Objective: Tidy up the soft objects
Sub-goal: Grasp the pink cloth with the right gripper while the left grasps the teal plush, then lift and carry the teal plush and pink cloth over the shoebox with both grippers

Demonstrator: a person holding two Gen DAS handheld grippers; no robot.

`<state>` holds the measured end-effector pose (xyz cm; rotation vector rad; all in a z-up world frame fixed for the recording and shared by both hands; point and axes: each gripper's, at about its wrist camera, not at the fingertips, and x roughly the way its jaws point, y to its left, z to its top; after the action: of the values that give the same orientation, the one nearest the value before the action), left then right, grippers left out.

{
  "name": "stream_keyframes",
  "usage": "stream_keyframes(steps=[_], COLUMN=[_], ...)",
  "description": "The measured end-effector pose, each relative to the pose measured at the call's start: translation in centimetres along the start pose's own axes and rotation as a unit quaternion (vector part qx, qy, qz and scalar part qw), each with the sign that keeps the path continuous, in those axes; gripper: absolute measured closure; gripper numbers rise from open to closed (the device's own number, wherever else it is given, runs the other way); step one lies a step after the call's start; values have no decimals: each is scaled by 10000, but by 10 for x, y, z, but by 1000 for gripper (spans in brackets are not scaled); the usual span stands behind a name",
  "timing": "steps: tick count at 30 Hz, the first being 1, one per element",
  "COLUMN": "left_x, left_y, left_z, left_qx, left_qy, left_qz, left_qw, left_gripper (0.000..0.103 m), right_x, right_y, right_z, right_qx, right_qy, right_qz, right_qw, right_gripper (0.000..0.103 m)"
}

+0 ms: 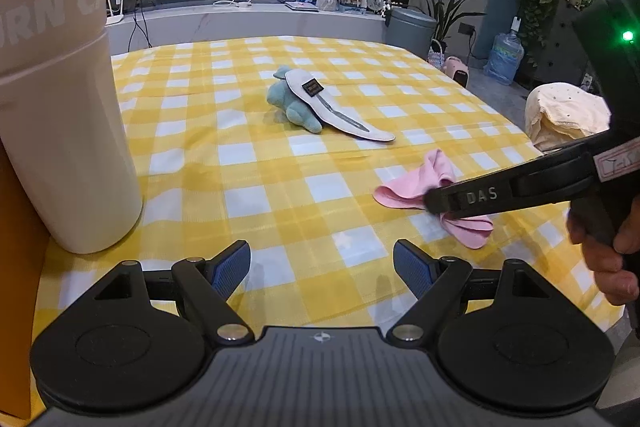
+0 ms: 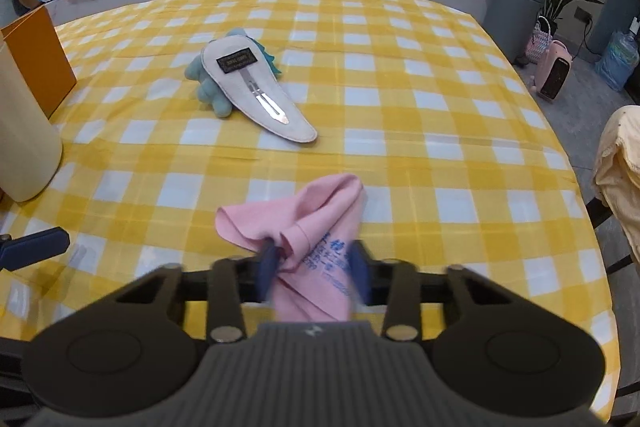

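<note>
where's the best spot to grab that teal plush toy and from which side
Take the teal plush toy by its rounded body on the bare side facing the cream bottle, coming from above. The grey oversized hair clip lies tilted across its other side, so a grip there would probably catch the clip. The open left gripper is free; the right gripper is closed on the pink cloth.

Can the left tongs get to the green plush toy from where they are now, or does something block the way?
Probably yes. The left tongs are open and hold nothing, and only bare checked cloth lies between them and the plush toy. The white bottle stands off to the side.
</note>
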<state>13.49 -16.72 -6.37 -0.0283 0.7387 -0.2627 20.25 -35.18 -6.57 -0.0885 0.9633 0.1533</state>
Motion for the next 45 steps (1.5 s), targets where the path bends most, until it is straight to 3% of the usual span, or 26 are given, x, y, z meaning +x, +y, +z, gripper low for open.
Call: stream_keyframes(steps=[3,9,15,20,37,43,45], left_x=[5,18,46,67,136,146,146], left_y=[2,-3,-18,-15,-16,-18,-21], left_z=[8,28,45,62,116,125,126], left_qx=[-254,-476,-393,-768,-378,-314,-274], left_qy=[6,-12,96,58,259,291,286], left_qz=[117,294,498,379,1270,1463,1456], left_qw=[9996,9984,9979,9963,9908,9883,9885], left_gripper=[8,8,8,8,8,17,24], right_x=[-1,1,-6,-19,-34,-39,-39], right_y=[0,2,1,-15,-18,-19,-20], right_z=[1,2,2,5,4,2,2], right_qx=[12,35,149,542,577,583,565], right_qy=[16,104,92,-112,-368,-453,-454], right_qz=[-47,-134,-275,-360,-120,-50,-47], right_qw=[10000,9999,9995,9978,9976,9973,9974], right_gripper=[94,99,99,99,98,98,98])
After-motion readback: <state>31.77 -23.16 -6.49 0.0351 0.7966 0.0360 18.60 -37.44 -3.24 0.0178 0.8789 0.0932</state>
